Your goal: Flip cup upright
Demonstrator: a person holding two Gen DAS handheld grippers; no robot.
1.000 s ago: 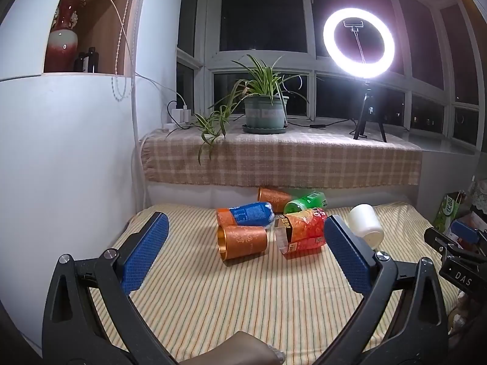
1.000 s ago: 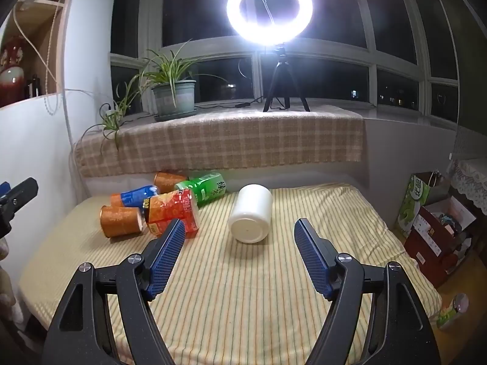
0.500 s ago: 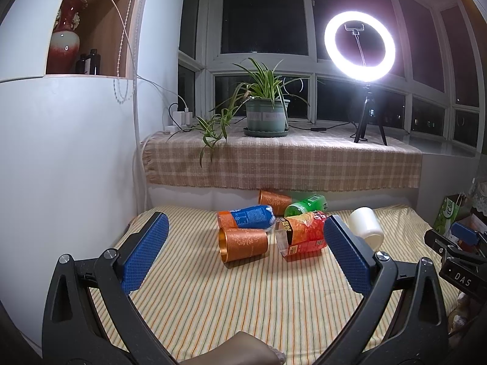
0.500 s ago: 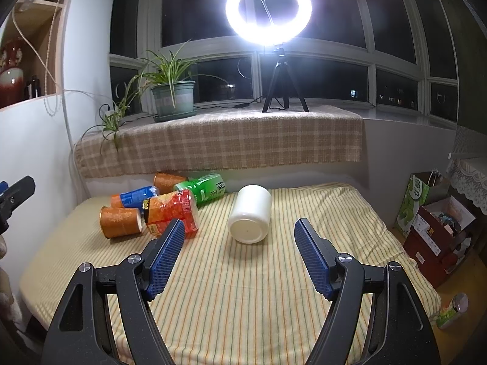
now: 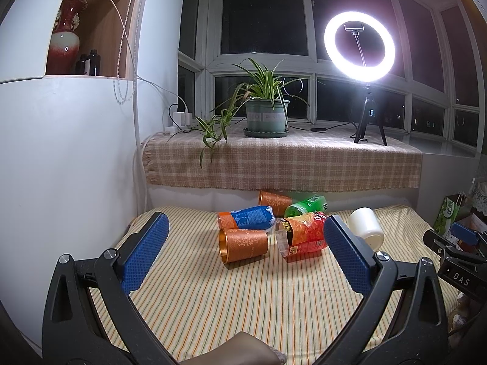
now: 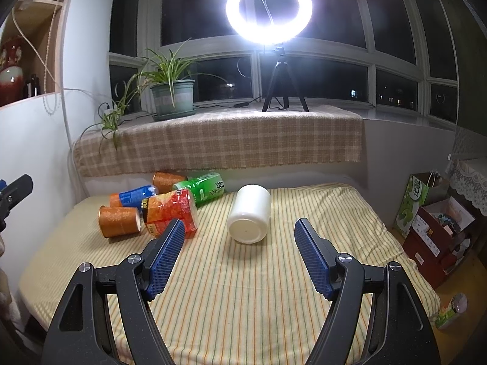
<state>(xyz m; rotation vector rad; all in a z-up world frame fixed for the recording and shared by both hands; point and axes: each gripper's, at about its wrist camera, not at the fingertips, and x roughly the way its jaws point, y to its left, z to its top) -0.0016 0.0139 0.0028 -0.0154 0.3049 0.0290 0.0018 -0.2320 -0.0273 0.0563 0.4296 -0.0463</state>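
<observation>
A white cup [image 6: 249, 216] lies on its side on the striped mattress [image 6: 243, 289], its flat base facing my right gripper. It also shows in the left wrist view [image 5: 366, 226] at the right. My right gripper [image 6: 239, 231] is open and empty, a little short of the cup. My left gripper [image 5: 243, 228] is open and empty, held back from an orange cup [image 5: 243, 244] that lies on its side with its mouth to the left. A second orange cup [image 5: 274, 202] lies by the back wall.
A red snack bag [image 6: 170, 211], a blue packet [image 6: 137, 196] and a green bottle [image 6: 202, 188] lie among the cups. A plaid-covered sill [image 6: 219, 140] holds a potted plant [image 6: 173, 97] and a ring light [image 6: 269, 9]. Boxes [image 6: 438, 231] stand on the floor at the right.
Both views shift slightly; the cups sit a touch higher in the frames. Both grippers stay open and nothing on the mattress has moved.
</observation>
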